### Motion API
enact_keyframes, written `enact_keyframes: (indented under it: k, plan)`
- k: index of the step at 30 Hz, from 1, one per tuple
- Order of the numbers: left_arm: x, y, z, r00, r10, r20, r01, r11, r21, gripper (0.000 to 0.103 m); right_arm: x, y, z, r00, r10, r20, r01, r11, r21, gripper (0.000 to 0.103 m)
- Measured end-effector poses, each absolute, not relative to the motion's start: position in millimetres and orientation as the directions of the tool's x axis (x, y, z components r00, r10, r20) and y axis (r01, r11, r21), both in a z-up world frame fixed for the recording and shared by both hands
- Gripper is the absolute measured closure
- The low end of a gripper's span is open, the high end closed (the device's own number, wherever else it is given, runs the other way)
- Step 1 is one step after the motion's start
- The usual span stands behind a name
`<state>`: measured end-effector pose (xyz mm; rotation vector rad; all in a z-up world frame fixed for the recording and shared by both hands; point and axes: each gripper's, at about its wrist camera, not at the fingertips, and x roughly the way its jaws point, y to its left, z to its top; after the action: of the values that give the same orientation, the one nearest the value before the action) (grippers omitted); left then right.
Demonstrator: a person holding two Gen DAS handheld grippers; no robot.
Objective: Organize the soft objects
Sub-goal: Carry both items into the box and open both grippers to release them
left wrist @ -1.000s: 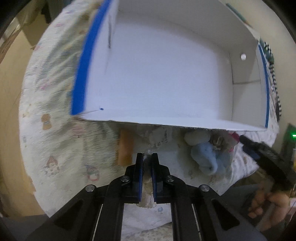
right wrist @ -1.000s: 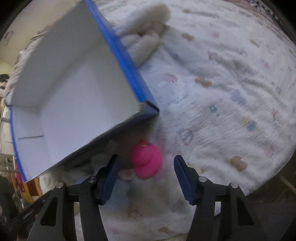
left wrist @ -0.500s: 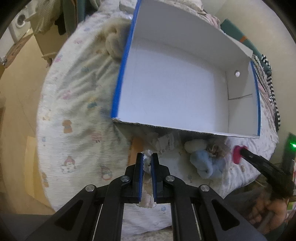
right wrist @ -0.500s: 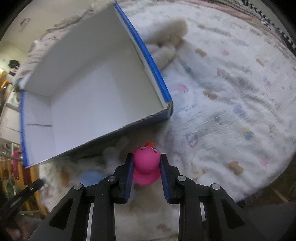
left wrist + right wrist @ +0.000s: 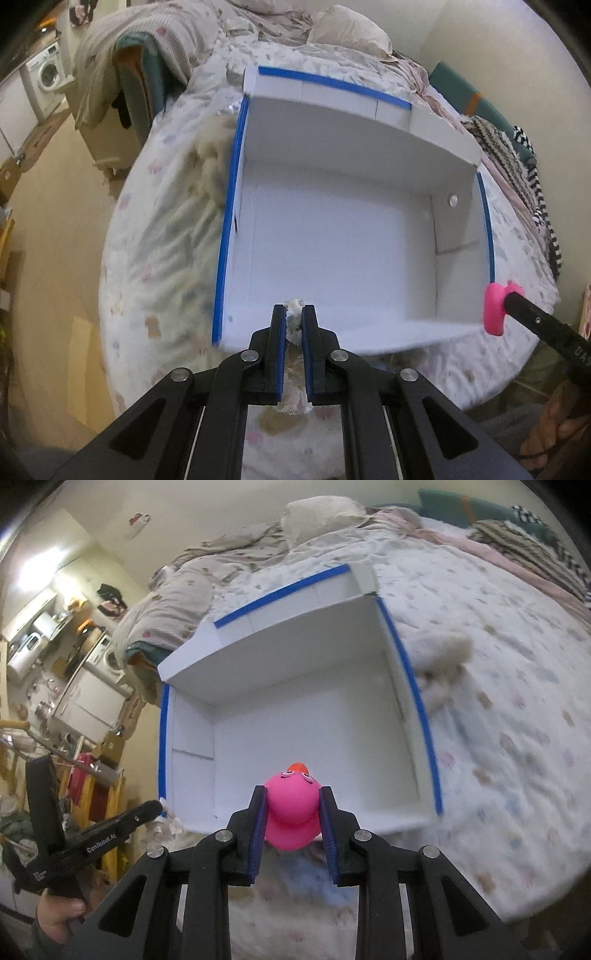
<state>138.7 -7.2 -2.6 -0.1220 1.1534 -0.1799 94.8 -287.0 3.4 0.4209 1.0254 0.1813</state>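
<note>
Both tools loaded above the box's point(image 5: 314, 738) near rim: right tool point(image 5: 291, 819) clamped on pink rubber duck point(image 5: 291, 808), left tool point(image 5: 294, 332) pinching a white plush scrap point(image 5: 293, 321). Best carry each past the rim before releasing. Box interior bare; beige plush point(image 5: 443, 657) just outside the box's blue-edged side wall.

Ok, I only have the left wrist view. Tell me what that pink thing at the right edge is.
Observer: A pink toy duck with an orange beak, clamped in the right gripper.
Operator: Say which way it faces.
Observer: Its beak points toward the inside of the white box.
Operator: Report what lies below it.
Observer: A blurred light-blue soft shape on the bedspread, outside the box.
</note>
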Motion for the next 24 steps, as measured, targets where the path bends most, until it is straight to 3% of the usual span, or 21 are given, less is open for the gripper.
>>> enact_keyframes:
  k: [11, 24]
  plan:
    - [193, -50, -37, 0.407, -0.196, -0.892, 0.154, 0.977, -0.144, 0.095, 154, -274, -52, 0.444, 0.37, -0.816, 0.026, 0.905, 0.424, 0.074]
    - [213, -56, -93, 0.351, -0.138, -0.926, 0.121, 0.987, -0.101, 0.095, 175, -250, -105, 0.342, 0.289, -0.894, 0.038, 0.947, 0.32, 0.074]
